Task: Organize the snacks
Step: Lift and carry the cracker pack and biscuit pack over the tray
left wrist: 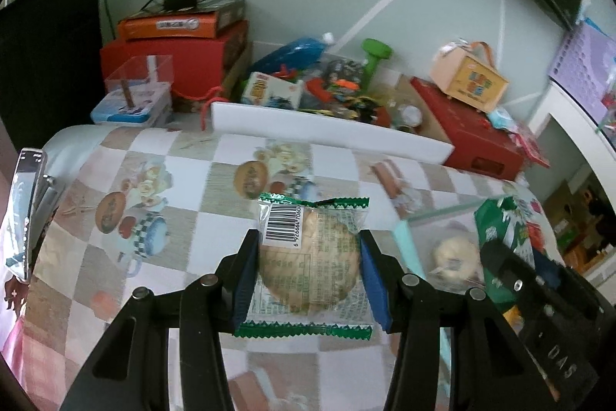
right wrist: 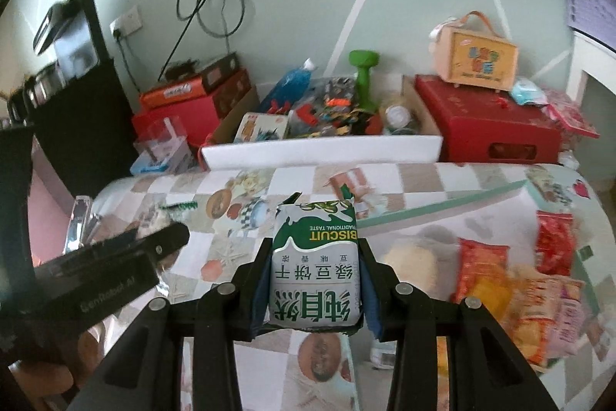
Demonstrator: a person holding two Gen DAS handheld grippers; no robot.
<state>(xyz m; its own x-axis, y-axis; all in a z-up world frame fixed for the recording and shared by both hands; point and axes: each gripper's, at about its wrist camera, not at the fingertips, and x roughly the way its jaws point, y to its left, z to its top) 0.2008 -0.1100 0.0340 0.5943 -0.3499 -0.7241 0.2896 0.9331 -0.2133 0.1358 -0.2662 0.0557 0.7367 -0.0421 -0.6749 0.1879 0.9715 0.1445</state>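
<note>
Both claws are clamped — left gripper on a wrapped biscuit, right gripper on a biscuit bag — above the tabletop's middle; carry them level toward the clear bin at its right edge.

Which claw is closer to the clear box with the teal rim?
Right. The right claw, shut on the green biscuit bag, is beside the clear box. The left claw, holding the wrapped cookie, is farther left.

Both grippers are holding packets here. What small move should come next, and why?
Probably carry the left gripper right and lower its wrapped biscuit into the clear bin, where snacks already lie; the right gripper holds the green biscuit bag beside it.
</note>
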